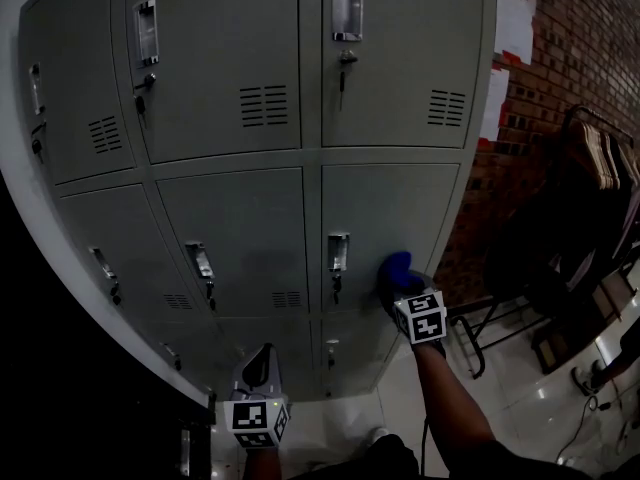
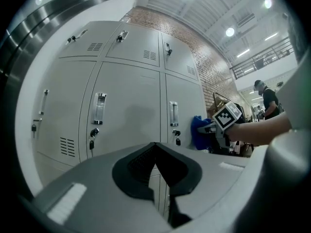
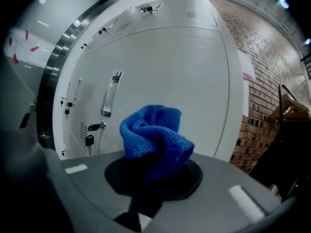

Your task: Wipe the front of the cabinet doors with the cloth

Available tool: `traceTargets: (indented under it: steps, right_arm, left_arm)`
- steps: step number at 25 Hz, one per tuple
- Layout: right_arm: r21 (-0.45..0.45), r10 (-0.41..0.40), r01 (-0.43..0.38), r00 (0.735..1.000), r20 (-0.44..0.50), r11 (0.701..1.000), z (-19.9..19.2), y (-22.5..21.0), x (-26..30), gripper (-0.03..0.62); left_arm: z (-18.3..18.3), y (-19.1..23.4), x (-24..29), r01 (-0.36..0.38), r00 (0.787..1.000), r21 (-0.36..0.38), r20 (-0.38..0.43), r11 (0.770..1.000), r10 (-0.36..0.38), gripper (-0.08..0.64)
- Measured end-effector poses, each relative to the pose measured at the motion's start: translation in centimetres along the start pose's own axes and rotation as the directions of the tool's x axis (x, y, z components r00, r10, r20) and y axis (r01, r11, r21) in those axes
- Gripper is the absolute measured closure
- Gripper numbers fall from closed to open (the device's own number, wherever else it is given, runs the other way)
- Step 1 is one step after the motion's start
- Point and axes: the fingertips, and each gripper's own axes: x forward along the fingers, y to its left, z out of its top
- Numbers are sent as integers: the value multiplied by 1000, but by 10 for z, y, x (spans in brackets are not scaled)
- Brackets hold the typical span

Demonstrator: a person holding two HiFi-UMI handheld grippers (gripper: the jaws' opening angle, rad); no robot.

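Note:
A bunched blue cloth (image 3: 154, 135) is clamped in my right gripper (image 3: 153, 178), which is shut on it. In the head view the blue cloth (image 1: 397, 268) is held against the grey cabinet door (image 1: 390, 218) just right of its handle (image 1: 338, 252); the right gripper (image 1: 410, 293) is behind it. The left gripper view shows the cloth (image 2: 199, 130) at that same door. My left gripper (image 1: 256, 373) hangs low before the bottom doors, jaws shut and empty (image 2: 158, 166).
The grey lockers (image 1: 230, 88) have handles, keys and vents. A brick wall (image 1: 560, 58) stands at the right, with a clothes rack (image 1: 600, 158) and dark chair frames (image 1: 500, 318) on the glossy floor. A person (image 2: 266, 97) stands far off.

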Motion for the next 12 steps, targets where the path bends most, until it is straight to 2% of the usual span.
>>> traceTargets:
  steps: [7,12]
  right_arm:
    - [9,-85,86,996,-20,996,-11,-43,-10,531]
    - [-9,-122,122,992,-31,992,-17,-50,-12,531]
  left_arm:
    - [-1,1,6,-5,1000,4,-4,1000,5,546]
    - [-3,-7,15,16,1000,-3,-5,1000,-16,546]
